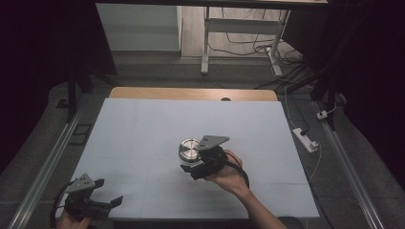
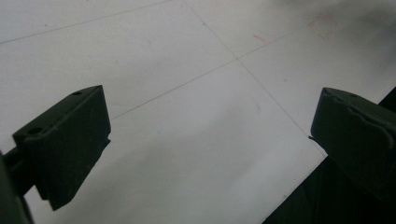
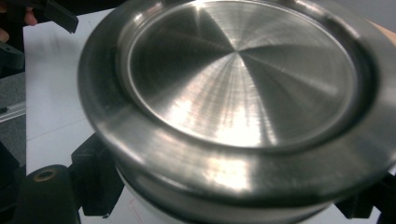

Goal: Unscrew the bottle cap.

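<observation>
One round brushed-steel lidded container (image 3: 240, 107)

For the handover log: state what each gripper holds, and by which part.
The right gripper grips the round metal container by its side, below the rim. The left gripper holds nothing, its jaws apart.

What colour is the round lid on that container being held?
Shiny silver metal lid with fine circular brush marks, clearest in the right gripper view.
</observation>
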Motion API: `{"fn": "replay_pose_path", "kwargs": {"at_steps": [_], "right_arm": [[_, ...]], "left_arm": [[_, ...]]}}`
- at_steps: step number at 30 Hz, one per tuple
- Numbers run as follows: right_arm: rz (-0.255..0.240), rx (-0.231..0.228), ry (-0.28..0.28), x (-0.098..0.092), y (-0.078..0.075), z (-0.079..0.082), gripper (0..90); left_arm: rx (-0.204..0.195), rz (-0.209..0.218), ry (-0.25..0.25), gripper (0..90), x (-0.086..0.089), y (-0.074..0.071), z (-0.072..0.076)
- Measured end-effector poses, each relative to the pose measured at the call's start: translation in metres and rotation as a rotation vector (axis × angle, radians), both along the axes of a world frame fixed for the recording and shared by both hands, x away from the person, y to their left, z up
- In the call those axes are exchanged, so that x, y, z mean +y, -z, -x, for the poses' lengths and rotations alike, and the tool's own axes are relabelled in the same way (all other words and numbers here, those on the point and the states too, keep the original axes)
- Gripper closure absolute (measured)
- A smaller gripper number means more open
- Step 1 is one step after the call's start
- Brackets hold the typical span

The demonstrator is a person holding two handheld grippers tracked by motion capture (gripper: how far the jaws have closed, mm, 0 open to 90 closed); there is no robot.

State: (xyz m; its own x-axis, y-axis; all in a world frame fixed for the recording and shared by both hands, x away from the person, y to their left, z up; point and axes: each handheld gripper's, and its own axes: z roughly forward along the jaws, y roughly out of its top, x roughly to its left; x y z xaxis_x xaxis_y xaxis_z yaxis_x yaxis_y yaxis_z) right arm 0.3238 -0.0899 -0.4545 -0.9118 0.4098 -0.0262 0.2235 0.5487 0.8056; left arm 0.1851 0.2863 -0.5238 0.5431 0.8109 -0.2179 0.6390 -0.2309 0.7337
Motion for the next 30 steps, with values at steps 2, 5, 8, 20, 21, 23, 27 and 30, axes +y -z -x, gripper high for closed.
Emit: {"fn": "replay_pose_path", "kwargs": {"at_steps": [2, 5, 8, 20, 21, 23, 27, 30], "right_arm": [[0.002, -0.001, -0.003, 0.000, 0.000, 0.000, 14.9], [0.005, -0.005, -0.005, 0.000, 0.000, 0.001, 14.9], [0.002, -0.004, -0.007, 0.000, 0.000, 0.001, 14.9], [0.001, 0.000, -0.019, 0.000, 0.000, 0.002, 14.9], [0.001, 0.000, -0.020, 0.000, 0.000, 0.002, 14.9], [0.002, -0.003, -0.023, 0.000, 0.000, 0.002, 14.9], [0.003, -0.004, -0.026, 0.000, 0.000, 0.003, 14.9], [0.003, -0.006, -0.027, 0.000, 0.000, 0.003, 14.9]], "left_arm": [[-0.006, -0.001, 0.007, 0.0, -0.001, -0.001, -0.001], [-0.010, 0.000, 0.025, 0.0, -0.004, -0.004, -0.003], [-0.026, -0.017, 0.050, 0.0, -0.009, -0.007, -0.005], [-0.114, 0.068, 0.193, 0.0, -0.025, -0.027, -0.024], [-0.123, 0.072, 0.204, 0.0, -0.027, -0.029, -0.025], [-0.132, 0.090, 0.223, 0.0, -0.029, -0.032, -0.026], [-0.145, 0.110, 0.254, 0.0, -0.034, -0.038, -0.029], [-0.149, 0.097, 0.261, 0.0, -0.040, -0.041, -0.033]]}}
